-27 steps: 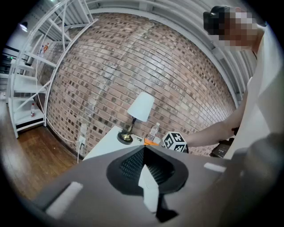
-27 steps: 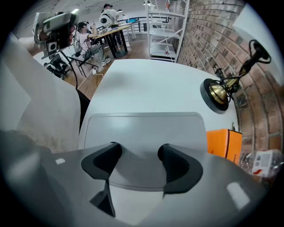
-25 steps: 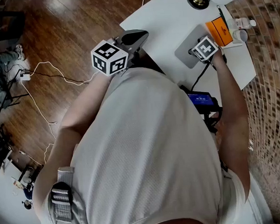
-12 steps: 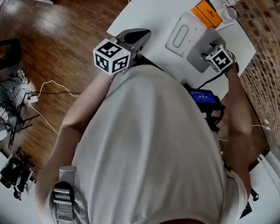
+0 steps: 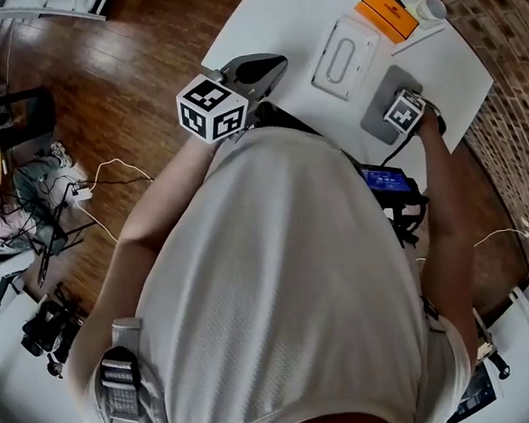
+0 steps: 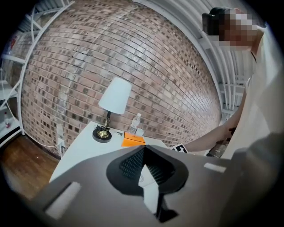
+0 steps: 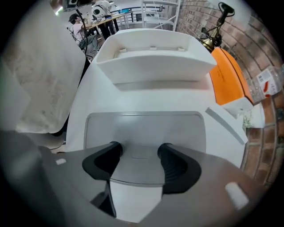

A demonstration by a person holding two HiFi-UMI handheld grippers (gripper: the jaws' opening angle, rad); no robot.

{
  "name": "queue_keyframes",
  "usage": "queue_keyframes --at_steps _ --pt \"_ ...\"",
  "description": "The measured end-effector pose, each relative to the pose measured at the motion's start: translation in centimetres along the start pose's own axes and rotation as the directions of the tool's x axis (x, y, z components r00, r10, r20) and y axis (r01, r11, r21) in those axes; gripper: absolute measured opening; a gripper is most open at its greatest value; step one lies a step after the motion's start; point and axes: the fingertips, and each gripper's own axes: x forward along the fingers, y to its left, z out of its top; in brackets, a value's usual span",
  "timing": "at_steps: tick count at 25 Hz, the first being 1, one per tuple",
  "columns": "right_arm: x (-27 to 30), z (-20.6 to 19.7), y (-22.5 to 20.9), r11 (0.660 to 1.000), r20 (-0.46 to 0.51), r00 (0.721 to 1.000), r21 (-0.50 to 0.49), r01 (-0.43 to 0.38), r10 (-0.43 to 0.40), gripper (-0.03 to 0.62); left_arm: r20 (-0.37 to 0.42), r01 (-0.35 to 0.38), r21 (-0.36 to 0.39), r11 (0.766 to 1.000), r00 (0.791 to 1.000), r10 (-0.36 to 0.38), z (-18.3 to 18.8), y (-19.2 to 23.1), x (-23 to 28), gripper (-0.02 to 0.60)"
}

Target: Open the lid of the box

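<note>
The white box [image 5: 344,56] [image 7: 153,57] stands open on the white table [image 5: 270,25], with its hollow inside showing. Its grey lid [image 5: 377,117] [image 7: 144,128] lies flat on the table beside it, toward the near right edge. My right gripper [image 5: 394,100] [image 7: 141,153] is low over the lid's near edge, its two black fingers pressed on either side of the lid's raised tab. My left gripper [image 5: 268,67] [image 6: 143,150] hovers off the table's near left edge, its tips together with nothing between them.
An orange flat box [image 5: 386,14] [image 7: 227,77], a water bottle [image 7: 266,82] and a lamp [image 6: 114,95] stand at the table's far side by the brick wall. A device with a blue screen [image 5: 384,181] hangs at the person's waist. Cables lie on the wooden floor [image 5: 108,163].
The right gripper has carried the grey lid off the white box toward the table's near right edge, leaving the box open. The left gripper has stayed put.
</note>
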Motion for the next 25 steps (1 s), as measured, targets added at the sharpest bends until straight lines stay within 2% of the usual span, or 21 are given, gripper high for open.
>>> queue_keyframes --at_steps 6,9,10,11,12,13,14,16,19,21,22,23,25 --pt "0.0 0.1 0.3 1.0 0.038 0.999 0.008 -0.01 0.01 0.293 -0.001 -0.022 -0.013 1.0 1.0 0.022 -0.7 -0.1 -0.7 0.002" --pt "-0.8 0.2 0.0 0.999 0.051 0.998 0.023 0.023 -0.024 0.299 0.004 -0.013 -0.014 1.0 1.0 0.013 -0.9 -0.3 -0.5 0.002" --pt "-1.9 0.6 -0.3 0.998 0.082 0.995 0.041 0.051 -0.054 0.284 0.006 -0.009 -0.014 1.0 1.0 0.009 -0.8 -0.3 -0.5 0.002" --pt "-3.5 1.4 -0.8 0.993 0.139 0.985 0.074 0.088 -0.098 0.236 0.01 -0.006 -0.015 1.0 1.0 0.006 -0.7 -0.2 -0.4 0.002" --pt "-5.7 2.5 -1.6 0.983 0.222 0.962 0.124 0.133 -0.158 0.147 0.014 -0.001 -0.015 1.0 1.0 0.002 -0.6 -0.2 -0.3 0.002" --pt "-8.4 3.9 -2.4 0.967 0.32 0.92 0.188 0.172 -0.225 0.027 0.018 0.003 -0.015 1.0 1.0 -0.003 -0.4 -0.1 -0.2 0.002" --pt "-11.2 5.2 -3.1 0.949 0.418 0.863 0.25 0.19 -0.283 0.002 0.021 0.008 -0.015 1.0 1.0 -0.008 -0.3 -0.1 -0.1 0.002" --pt "-16.3 7.5 -3.5 0.931 0.586 0.738 0.323 0.168 -0.336 0.002 0.027 0.019 -0.012 1.0 0.999 -0.019 -0.1 -0.1 0.3 0.002" --pt "-23.3 10.3 -2.1 0.937 0.774 0.55 0.344 0.05 -0.314 0.002 0.036 0.045 0.001 0.999 0.998 -0.045 0.6 -0.5 0.9 0.002" --pt "-27.2 11.8 -0.9 0.942 0.851 0.435 0.335 -0.02 -0.293 0.002 0.041 0.064 0.016 0.998 0.997 -0.065 1.3 -0.7 0.9 0.002" --pt "-28.7 12.4 -0.5 0.944 0.874 0.391 0.329 -0.037 -0.289 0.002 0.044 0.073 0.024 0.997 0.996 -0.074 1.6 -0.9 0.8 0.002" --pt "-29.7 12.8 -0.2 0.945 0.888 0.359 0.324 -0.043 -0.288 0.002 0.046 0.081 0.033 0.996 0.996 -0.082 1.9 -1.0 0.9 0.002" --pt "-30.9 13.2 -0.2 0.947 0.899 0.329 0.318 -0.037 -0.289 0.002 0.044 0.1 0.059 0.993 0.994 -0.103 2.6 -1.4 1.3 0.002"
